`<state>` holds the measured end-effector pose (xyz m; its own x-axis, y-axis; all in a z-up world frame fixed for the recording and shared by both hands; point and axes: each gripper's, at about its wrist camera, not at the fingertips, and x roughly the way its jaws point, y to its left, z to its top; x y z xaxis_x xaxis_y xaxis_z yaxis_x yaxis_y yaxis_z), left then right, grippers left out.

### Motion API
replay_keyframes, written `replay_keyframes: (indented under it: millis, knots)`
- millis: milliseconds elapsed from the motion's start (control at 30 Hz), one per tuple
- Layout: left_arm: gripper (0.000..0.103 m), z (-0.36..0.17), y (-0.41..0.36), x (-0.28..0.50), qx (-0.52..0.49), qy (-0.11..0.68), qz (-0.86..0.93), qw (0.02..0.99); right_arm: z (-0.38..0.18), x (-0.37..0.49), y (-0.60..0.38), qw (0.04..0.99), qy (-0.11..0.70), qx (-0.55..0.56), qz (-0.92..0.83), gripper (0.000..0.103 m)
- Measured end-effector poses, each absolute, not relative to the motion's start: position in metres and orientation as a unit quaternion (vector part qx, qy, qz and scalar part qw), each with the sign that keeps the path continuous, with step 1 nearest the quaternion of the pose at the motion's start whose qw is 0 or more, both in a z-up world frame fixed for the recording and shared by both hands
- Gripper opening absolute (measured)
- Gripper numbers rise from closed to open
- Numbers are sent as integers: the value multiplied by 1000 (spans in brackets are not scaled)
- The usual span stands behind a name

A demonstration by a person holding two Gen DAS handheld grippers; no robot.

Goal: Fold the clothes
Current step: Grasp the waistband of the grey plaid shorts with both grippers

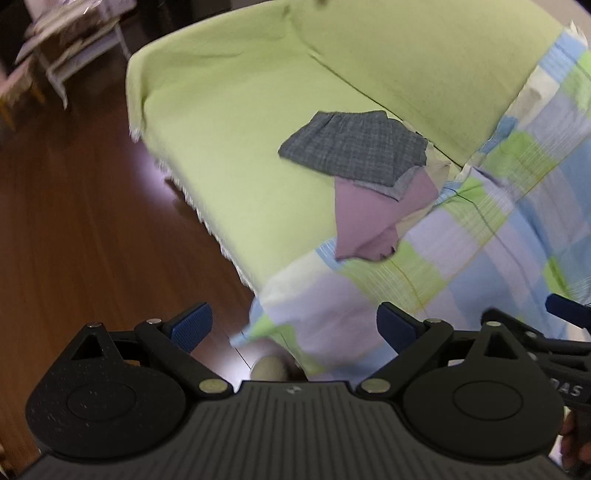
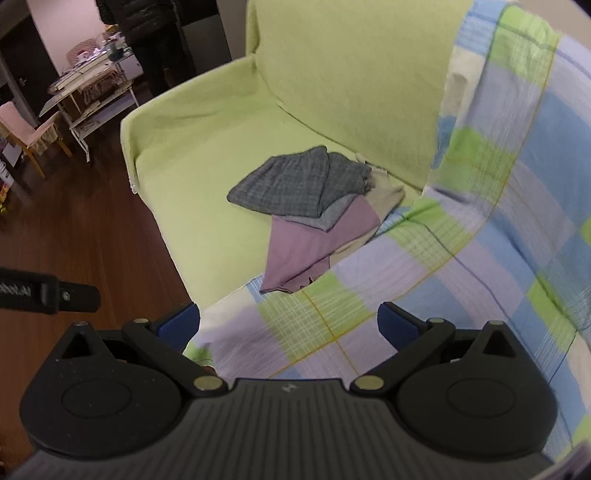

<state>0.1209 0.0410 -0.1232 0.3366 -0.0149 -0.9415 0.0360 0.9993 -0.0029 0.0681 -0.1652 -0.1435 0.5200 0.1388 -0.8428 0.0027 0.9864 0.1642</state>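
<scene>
Basically both tools hang back above the near end of a sofa (image 2: 207,155), pointing down at the clothes. Left tool (image 1: 293,325): blue fingers (image 1: 192,325) spread wide, nothing between them. Right tool (image 2: 288,325): also wide, holding nothing; the checked cloth seen between its fingers lies well beyond them, not pinched.

Clothes sit as 1 small stack on the green-covered seat, near the backrest and just beside the checked blanket (image 2: 480,240). Grey checked garment (image 2: 295,184) lies on top, looking doubled over with fairly square edges. Under it a lighter grey layer peeks out, then a mauve garment (image 2: 306,247) flat below, its lower end reaching onto the blanket's edge. A pale beige piece (image 2: 388,188) pokes out at the back, touching the stack.

Why so, my guess: stacking keeps the pieces together on the flattest free part of the seat, clear of the blanket draped over backrest and arm. Tools held wide and withdrawn suit either a reach in for a piece or a retreat after setting 1 down; the scene fits both. Grey piece reads as folded; mauve only partly, its lower hem ragged. Both views are motion-blurred, so fine creases are not readable.

In the background a cluttered side table (image 2: 92,88) and a standing person (image 2: 147,29) are well apart from the sofa.
</scene>
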Motion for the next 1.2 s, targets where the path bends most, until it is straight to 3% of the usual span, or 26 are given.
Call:
replay_keyframes:
  millis: [367, 467, 500, 567, 633, 667, 867, 1200]
  knots:
    - [97, -222, 28, 279, 74, 596, -117, 791, -217, 158, -180, 855, 483, 185, -39, 99]
    - [97, -262, 22, 328, 99, 587, -154, 788, -249, 198, -173, 852, 482, 197, -51, 88]
    - [96, -280, 19, 348, 106, 588, -169, 784, -261, 213, -172, 853, 481, 197, -53, 73]
    - [93, -306, 14, 373, 111, 587, -188, 780, -285, 241, -170, 854, 478, 197, -58, 62]
    - [75, -334, 7, 402, 112, 576, -212, 781, -308, 269, -168, 855, 475, 197, -63, 58]
    - [73, -342, 6, 411, 112, 575, -220, 780, -319, 282, -167, 856, 474, 196, -65, 57]
    - [49, -377, 7, 471, 113, 549, -265, 785, -357, 345, -164, 869, 460, 171, -68, 56]
    - [55, -411, 15, 517, 139, 542, -296, 774, -376, 391, -159, 878, 456, 134, -64, 56]
